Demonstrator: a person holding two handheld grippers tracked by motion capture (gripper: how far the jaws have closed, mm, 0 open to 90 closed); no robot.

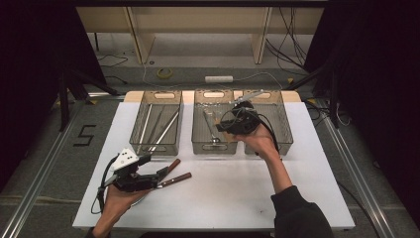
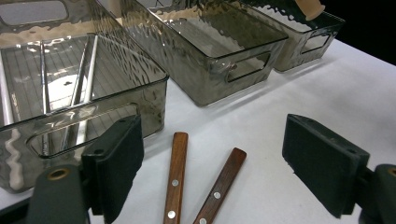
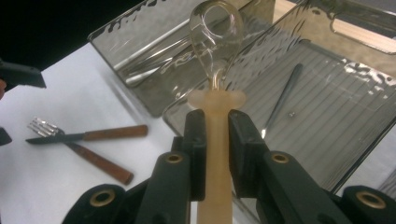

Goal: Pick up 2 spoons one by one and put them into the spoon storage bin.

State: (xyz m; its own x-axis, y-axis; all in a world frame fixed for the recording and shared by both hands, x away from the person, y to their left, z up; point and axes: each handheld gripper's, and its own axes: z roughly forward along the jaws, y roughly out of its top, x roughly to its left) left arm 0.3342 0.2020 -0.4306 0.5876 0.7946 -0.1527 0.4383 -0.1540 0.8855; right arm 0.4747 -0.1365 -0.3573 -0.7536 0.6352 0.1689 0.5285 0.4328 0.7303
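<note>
Your right gripper [image 3: 216, 135] is clamped on the pale handle of a clear-bowled spoon [image 3: 215, 56], which points away at twelve o'clock along the jaws. It hangs over the middle bin [image 3: 327, 88], where a metal spoon [image 3: 280, 100] lies. Your left gripper [image 2: 215, 163] stands apart around two wooden handles [image 2: 175, 177] near the left bin [image 2: 93, 88].

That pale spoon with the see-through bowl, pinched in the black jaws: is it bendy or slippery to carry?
The pale spoon with the clear bowl looks like soft silicone, so it probably flexes a little. The right gripper clamps only its slim handle, so the bowl end may wobble. Its matte handle seems unlikely to slip, and it looks light.
</note>
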